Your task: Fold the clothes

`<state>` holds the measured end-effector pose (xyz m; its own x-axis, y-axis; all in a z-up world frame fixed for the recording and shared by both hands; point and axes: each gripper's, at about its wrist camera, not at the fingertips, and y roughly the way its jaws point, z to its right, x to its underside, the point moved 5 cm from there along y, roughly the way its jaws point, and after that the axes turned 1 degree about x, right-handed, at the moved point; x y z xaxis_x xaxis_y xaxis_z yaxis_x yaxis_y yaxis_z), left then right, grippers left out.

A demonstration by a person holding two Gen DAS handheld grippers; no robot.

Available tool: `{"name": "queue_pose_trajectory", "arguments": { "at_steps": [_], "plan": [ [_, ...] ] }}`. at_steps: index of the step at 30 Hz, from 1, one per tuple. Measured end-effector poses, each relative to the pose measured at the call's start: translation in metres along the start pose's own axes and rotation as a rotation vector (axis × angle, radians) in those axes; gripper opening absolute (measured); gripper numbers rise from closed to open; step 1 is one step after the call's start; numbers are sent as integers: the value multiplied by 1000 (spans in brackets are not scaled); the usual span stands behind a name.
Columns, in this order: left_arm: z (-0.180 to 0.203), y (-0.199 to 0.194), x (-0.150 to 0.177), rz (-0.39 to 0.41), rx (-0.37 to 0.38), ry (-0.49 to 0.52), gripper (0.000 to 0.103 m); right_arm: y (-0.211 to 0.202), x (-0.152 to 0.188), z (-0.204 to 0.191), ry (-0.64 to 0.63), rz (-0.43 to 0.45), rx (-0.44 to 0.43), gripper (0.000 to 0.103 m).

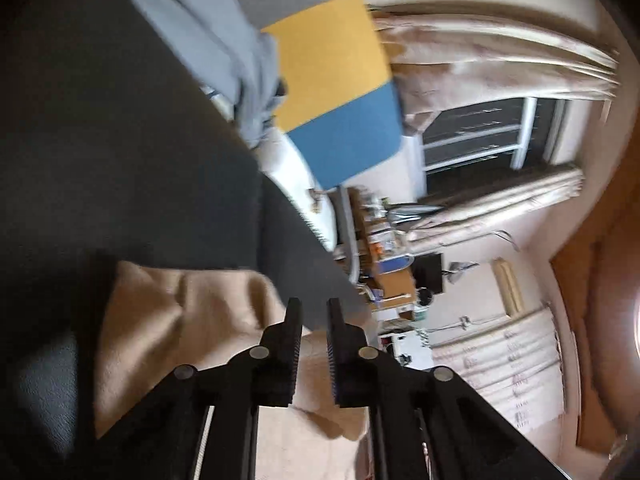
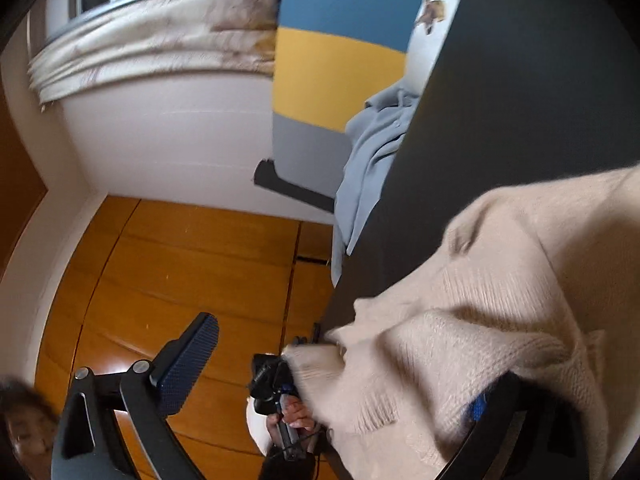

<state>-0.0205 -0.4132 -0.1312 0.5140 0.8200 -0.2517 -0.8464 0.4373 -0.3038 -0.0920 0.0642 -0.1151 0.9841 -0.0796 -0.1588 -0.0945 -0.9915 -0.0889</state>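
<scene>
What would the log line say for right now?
left gripper shut on beige sweater | right gripper open, sweater over one finger | sweater bunched on black table

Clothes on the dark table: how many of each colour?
Beige sweater: 1
Light blue garment: 1
Total: 2

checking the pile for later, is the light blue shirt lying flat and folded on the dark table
No, the light blue button-up shirt lies crumpled at the edge of the dark grey table and hangs over its side.
</scene>
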Motion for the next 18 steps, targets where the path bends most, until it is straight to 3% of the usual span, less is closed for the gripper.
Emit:
{"name": "queue_pose_trajectory", "arguments": {
  "at_steps": [2, 6, 9, 13, 18],
  "plan": [
    [-6, 0, 2, -6, -50, 11, 13, -4, -6, -2, 6, 14, -5, 103],
    [-17, 1, 7, -17, -149, 33, 16, -16, -22, -13, 81, 50, -114, 103],
    [-24, -3, 16, -25, -214, 70, 16, -18, -27, -20, 59, 56, -68, 103],
    [-17, -11, 25, -35, -330, 220, 19, -24, -19, -23, 60, 36, -34, 103],
    [7, 2, 28, -109, -472, 475, 27, -21, -4, -57, -31, -95, -23, 103]
  ]
}}
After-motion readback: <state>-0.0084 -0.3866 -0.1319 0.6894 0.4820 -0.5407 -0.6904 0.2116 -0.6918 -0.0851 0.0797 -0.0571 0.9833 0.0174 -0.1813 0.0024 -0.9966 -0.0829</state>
